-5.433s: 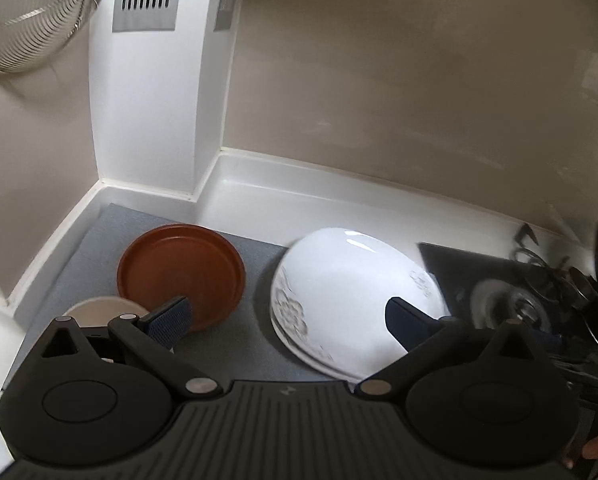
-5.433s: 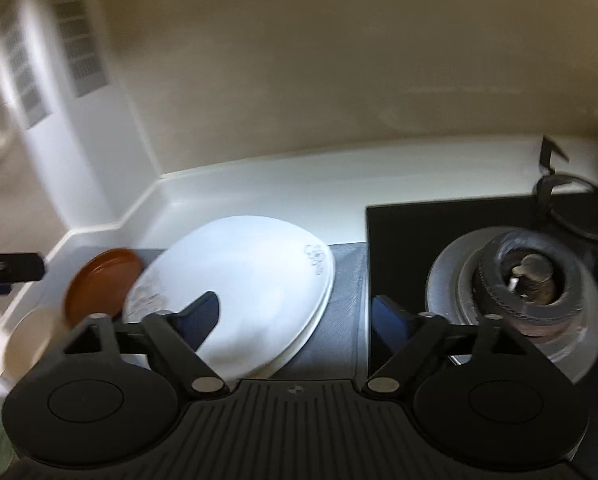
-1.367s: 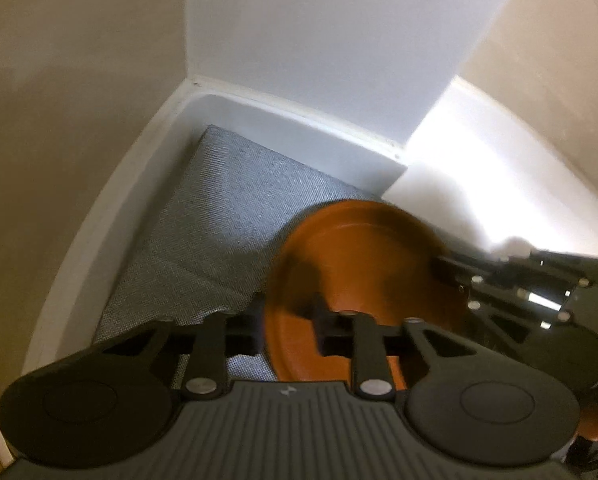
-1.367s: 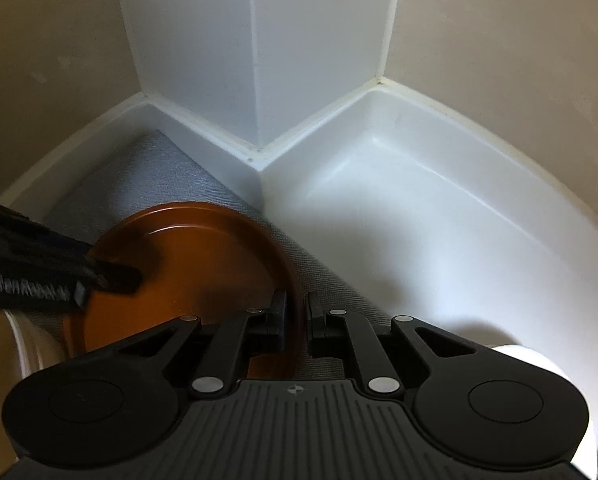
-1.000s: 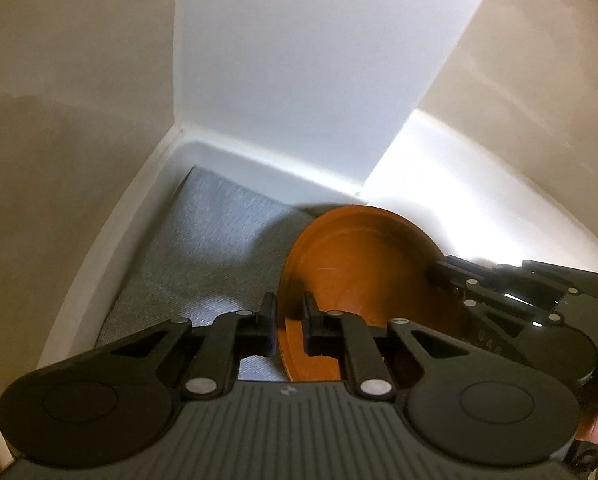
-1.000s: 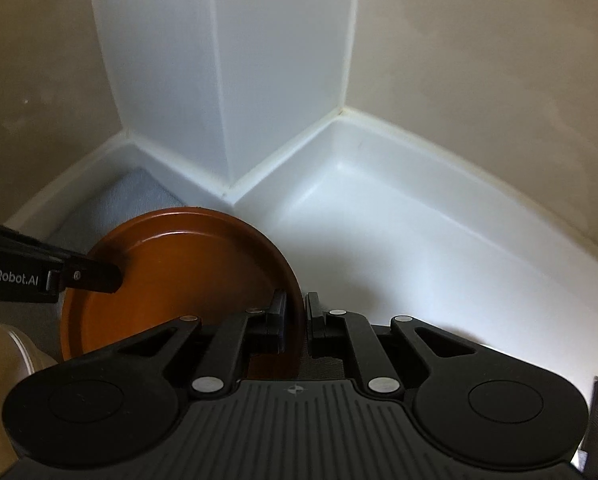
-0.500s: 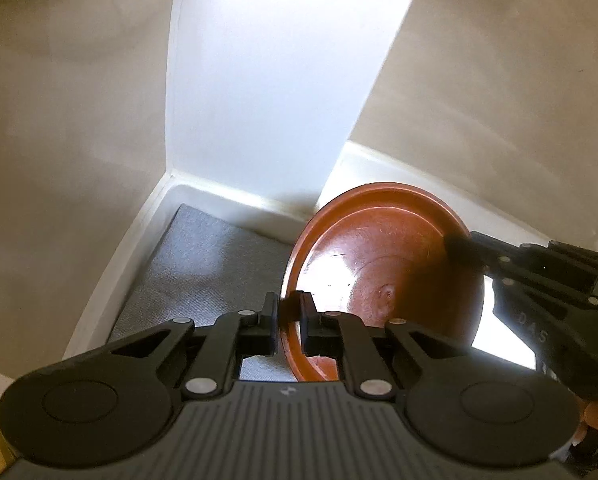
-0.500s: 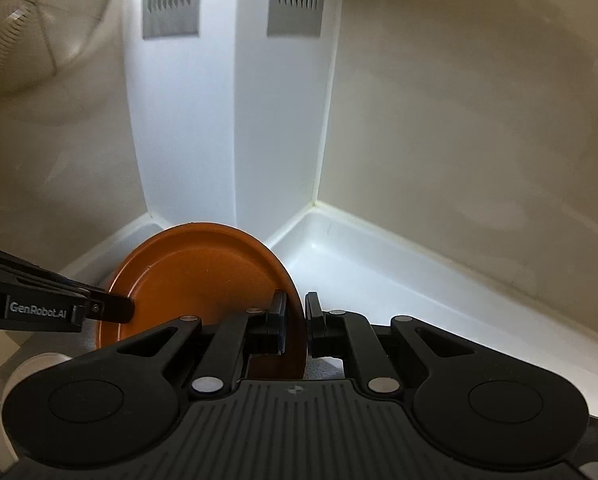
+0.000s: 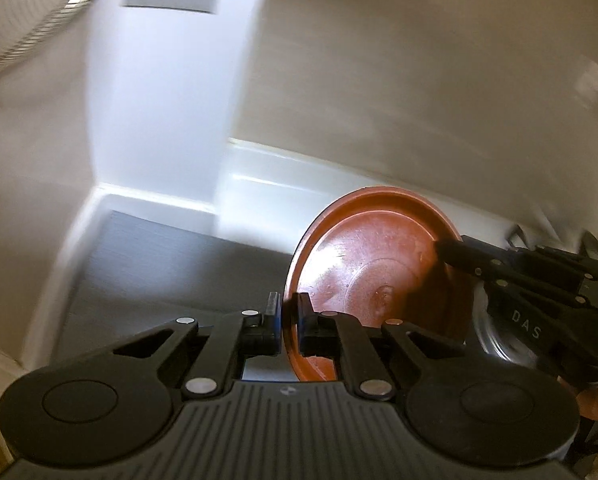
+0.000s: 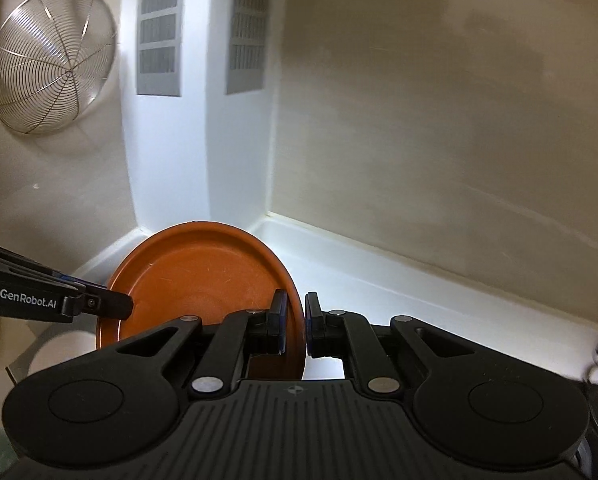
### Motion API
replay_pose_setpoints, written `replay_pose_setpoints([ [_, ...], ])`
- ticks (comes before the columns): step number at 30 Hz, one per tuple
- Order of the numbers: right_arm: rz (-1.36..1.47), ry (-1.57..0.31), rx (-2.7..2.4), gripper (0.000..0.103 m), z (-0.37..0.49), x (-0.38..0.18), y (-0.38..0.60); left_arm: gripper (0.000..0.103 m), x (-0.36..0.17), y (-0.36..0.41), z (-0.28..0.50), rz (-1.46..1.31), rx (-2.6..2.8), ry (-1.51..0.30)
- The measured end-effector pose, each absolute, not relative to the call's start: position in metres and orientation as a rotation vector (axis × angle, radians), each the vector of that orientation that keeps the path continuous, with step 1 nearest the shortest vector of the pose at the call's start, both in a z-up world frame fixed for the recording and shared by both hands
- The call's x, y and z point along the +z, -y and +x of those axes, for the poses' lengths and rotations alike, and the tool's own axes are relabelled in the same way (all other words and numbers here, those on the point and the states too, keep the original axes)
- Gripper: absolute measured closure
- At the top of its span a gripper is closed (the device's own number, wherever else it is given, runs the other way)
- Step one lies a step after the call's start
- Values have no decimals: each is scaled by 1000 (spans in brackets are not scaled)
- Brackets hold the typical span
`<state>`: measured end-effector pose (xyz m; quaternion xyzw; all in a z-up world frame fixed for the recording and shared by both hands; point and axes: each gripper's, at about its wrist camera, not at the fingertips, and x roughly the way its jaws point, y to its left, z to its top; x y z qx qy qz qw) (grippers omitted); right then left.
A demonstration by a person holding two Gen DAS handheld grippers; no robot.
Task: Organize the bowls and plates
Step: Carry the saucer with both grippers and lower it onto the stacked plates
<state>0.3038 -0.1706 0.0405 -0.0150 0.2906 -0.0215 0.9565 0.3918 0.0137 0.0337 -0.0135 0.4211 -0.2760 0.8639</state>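
Left gripper [image 9: 288,320]: jaws narrow, pinched on the near rim of the brown plate [image 9: 379,272], which stands tilted on edge ahead of it. Right gripper [image 10: 295,322]: jaws narrow, clamped on the opposite rim of the same plate. Plate is off the grey mat [image 9: 159,272], which lies below and left of the left gripper. Wire strainer [image 10: 47,64] hangs on the wall, upper left of the right gripper.

Left wrist view motion-blurred: wall [image 9: 419,80] and mat [image 9: 171,264] smeared. Strainer [image 9: 27,12] cut by top-left edge. Brown plate [image 9: 371,264] lower rim hidden behind left gripper [image 9: 288,320]. Stove burner [image 9: 495,336] mostly hidden.
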Motion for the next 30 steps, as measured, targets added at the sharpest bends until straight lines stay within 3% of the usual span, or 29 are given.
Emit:
replay_pose_setpoints([
  [14, 84, -680, -244, 93, 204, 5, 222, 96, -3, 67, 341, 137, -775, -984],
  [30, 111, -739, -206, 92, 283, -46, 252, 96, -52, 100, 408, 171, -655, -1085],
])
